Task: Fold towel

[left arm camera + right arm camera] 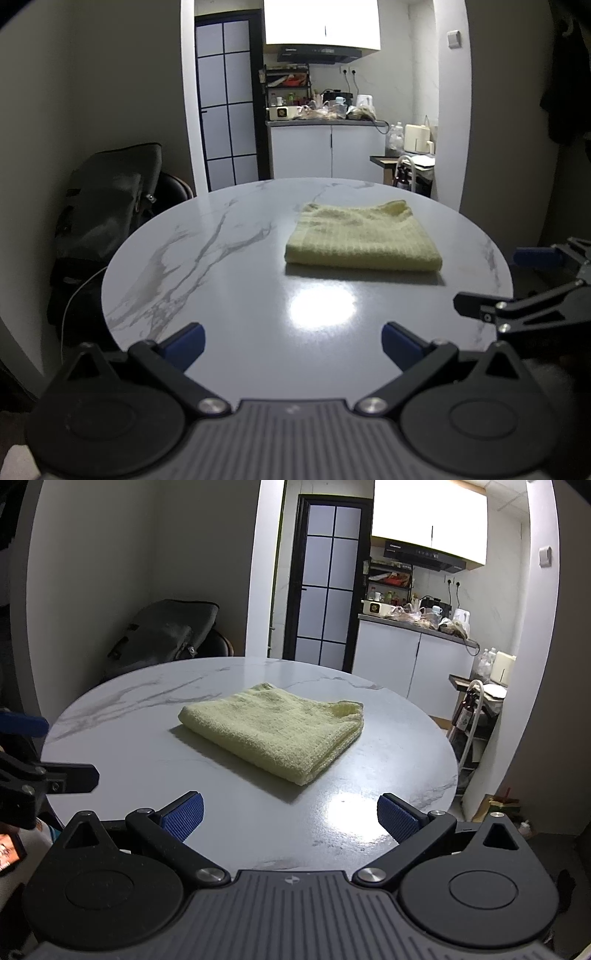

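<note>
A pale yellow towel (364, 236) lies folded into a small thick rectangle on the round white marble table (207, 258). It also shows in the right wrist view (277, 727), with its folded edge toward me. My left gripper (293, 341) is open and empty above the table's near edge, well short of the towel. My right gripper (290, 818) is open and empty, also near the front edge. The right gripper shows at the right of the left wrist view (517, 280); the left gripper shows at the left of the right wrist view (44, 753).
A dark bag on a chair (110, 210) stands against the wall left of the table. A kitchen counter with clutter (325, 114) and a glass door (225, 103) are behind. A low cart (476, 709) stands at the right.
</note>
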Motion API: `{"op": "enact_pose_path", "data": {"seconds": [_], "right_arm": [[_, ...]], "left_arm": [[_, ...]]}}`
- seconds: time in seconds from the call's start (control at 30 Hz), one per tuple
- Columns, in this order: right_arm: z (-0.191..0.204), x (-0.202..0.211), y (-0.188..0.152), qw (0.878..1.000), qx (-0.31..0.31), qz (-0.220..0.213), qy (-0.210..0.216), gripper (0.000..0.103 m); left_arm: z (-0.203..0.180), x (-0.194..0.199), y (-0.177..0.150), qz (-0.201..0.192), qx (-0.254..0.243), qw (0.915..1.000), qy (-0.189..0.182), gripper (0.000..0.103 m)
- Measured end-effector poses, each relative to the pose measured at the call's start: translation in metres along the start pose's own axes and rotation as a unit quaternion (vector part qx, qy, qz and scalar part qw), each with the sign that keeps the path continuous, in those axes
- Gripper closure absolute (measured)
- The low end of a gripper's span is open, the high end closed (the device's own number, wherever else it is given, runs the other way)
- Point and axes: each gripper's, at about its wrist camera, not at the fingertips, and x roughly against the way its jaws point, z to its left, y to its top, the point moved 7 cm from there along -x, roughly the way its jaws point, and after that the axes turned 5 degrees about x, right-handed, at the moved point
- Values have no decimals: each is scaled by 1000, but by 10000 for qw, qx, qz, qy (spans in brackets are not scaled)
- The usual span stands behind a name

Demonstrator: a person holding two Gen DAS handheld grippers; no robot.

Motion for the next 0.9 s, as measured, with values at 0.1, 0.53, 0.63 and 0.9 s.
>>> {"op": "enact_pose_path", "data": {"seconds": [0.1, 0.53, 0.63, 0.9], "right_arm": [[-1, -1, 1, 10000, -28, -8, 51, 1], [-2, -10, 3, 9998, -2, 139, 174, 1], [-2, -11, 3, 9997, 8, 168, 186, 1], [-1, -17, 4, 9995, 76, 288, 127, 1]], "left_arm": [[-2, -3, -3, 65, -132, 9998, -105, 0], [7, -32, -3, 341, 15, 9994, -91, 0], [7, -35, -4, 349, -52, 9994, -39, 0], [11, -45, -6, 478, 24, 9988, -86, 0]]}}
